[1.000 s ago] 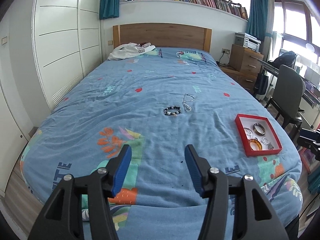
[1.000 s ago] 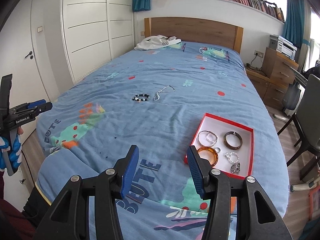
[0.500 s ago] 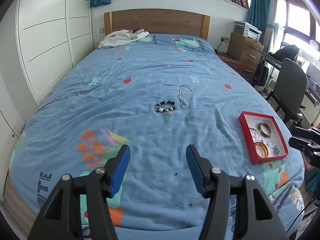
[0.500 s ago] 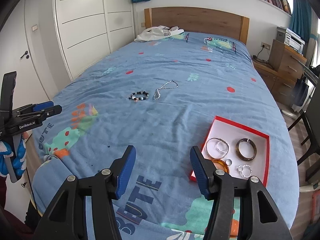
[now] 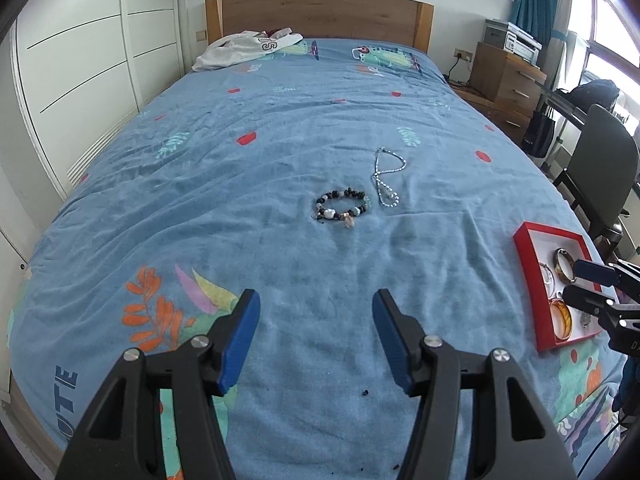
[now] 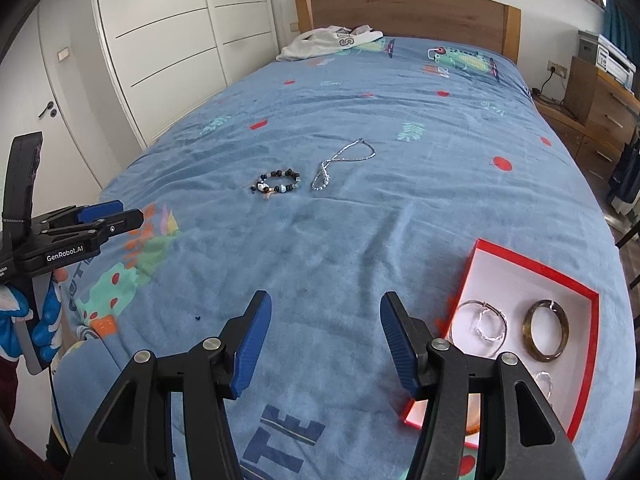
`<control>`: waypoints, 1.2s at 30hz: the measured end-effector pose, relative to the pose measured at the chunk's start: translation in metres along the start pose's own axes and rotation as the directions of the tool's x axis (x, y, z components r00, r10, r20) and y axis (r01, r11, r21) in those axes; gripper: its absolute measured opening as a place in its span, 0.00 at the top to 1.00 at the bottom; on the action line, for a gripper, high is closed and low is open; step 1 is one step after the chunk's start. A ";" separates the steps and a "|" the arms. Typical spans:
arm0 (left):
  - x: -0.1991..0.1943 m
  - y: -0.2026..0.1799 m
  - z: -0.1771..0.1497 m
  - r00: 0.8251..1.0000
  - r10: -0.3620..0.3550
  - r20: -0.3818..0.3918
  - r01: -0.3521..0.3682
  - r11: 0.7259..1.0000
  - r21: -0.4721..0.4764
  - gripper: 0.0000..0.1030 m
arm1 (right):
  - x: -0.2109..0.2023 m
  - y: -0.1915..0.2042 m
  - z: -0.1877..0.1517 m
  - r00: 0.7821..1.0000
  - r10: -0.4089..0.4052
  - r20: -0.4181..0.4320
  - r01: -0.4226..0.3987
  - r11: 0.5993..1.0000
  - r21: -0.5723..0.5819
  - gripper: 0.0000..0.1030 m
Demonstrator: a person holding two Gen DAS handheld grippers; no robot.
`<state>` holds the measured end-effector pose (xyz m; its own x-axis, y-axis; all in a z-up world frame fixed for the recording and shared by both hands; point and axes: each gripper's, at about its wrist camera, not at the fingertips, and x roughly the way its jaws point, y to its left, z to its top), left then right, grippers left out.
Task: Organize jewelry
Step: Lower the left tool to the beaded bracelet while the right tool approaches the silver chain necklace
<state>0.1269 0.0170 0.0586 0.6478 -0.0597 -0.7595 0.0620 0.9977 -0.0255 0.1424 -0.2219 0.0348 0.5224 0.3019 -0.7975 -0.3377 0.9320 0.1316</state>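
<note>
Both sets of jaws apart, nothing between them. Beaded bracelet (image 5: 341, 208) lies at 12 o'clock off my left gripper (image 5: 316, 336), silver chain (image 5: 386, 178) at 1; red box (image 6: 524, 332) sits under my right gripper (image 6: 326, 342). Left's lined up.

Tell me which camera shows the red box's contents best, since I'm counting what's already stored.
The right wrist view: the red box lies close, its bangles plain. The left wrist view shows it smaller at the edge, partly hidden by the right gripper.
</note>
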 end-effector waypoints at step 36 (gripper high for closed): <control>0.161 0.008 0.042 0.997 -0.025 -0.077 0.025 1.000 -0.001 0.45 | 0.149 -0.003 0.082 0.996 0.074 -0.046 -0.078 0.994 -0.073 0.44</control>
<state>0.2635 0.0142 -0.0360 0.5860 -0.0822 -0.8061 0.0777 0.9960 -0.0451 0.2855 -0.1629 -0.0361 0.4595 0.3610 -0.8115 -0.4338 0.8885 0.1496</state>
